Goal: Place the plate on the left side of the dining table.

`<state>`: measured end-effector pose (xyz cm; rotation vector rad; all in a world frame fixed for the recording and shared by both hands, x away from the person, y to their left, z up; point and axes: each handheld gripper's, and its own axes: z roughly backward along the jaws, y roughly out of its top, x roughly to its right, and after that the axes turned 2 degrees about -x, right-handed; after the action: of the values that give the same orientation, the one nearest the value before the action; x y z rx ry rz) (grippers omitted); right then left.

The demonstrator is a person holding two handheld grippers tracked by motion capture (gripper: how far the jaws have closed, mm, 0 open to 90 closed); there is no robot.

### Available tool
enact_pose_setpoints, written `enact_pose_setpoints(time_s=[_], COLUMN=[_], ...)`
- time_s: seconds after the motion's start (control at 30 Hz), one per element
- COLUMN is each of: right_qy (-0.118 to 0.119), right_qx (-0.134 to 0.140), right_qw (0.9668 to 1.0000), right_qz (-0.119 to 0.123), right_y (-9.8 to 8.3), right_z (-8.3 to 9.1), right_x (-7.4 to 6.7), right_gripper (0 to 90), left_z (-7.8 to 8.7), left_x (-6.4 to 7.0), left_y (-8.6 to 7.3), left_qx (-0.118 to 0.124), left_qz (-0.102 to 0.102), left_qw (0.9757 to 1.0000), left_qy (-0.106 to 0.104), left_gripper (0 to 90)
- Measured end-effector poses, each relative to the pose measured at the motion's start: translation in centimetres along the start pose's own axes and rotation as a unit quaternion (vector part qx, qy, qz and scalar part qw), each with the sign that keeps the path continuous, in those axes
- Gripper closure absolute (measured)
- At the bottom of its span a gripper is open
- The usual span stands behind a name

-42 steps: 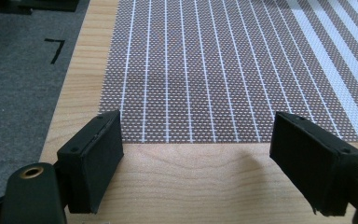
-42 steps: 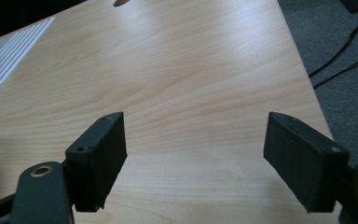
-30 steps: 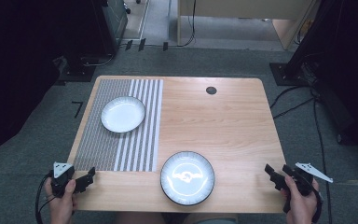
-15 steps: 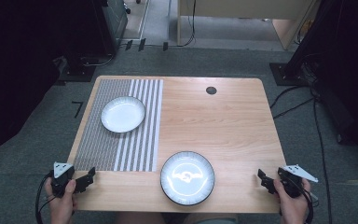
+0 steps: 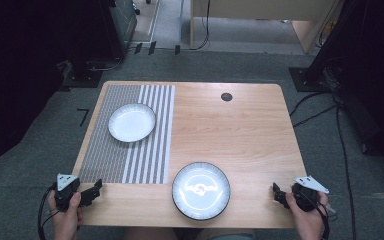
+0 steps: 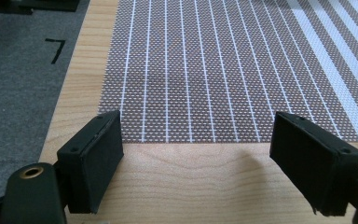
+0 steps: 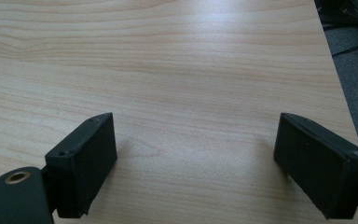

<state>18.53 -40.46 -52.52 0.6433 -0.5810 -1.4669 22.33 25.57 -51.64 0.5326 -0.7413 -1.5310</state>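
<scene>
While both hands rest at the wooden counter's [image 5: 240, 135] near edge, left gripper [image 5: 91, 191] jaws released, right gripper [image 5: 279, 194] jaws released, just widening, nothing between, dark-rimmed round white plate [image 5: 201, 190] between them, flat, glossy.

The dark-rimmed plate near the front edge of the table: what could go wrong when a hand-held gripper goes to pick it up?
1. The dark-rimmed plate lies close to the front edge of the table, so a push might slide it off.
2. It lies flat, so the open right hand-held gripper may slip on its low rim.
3. The white plate sits on the striped placemat, which the left hand-held gripper could drag.
</scene>
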Motion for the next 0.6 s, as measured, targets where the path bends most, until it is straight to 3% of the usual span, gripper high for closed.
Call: enact_pose_setpoints(time_s=[0.37,0.6], right_qy=[-0.002,-0.003], right_qx=[0.000,0.000], right_qw=[1.0000,1.0000], right_qz=[0.000,-0.002], right_y=[-0.02,-0.06], right_z=[0.02,0.05], right_x=[-0.05,-0.11], right_gripper=[12.9,12.9], left_z=[-0.01,-0.25], left_x=[0.02,0.78], left_y=[0.02,-0.03], left_qx=[-0.001,-0.010], left_qz=[0.000,-0.031], left_qw=[1.0000,0.9991], left_qy=[0.000,0.027], left_gripper=[17.0,17.0])
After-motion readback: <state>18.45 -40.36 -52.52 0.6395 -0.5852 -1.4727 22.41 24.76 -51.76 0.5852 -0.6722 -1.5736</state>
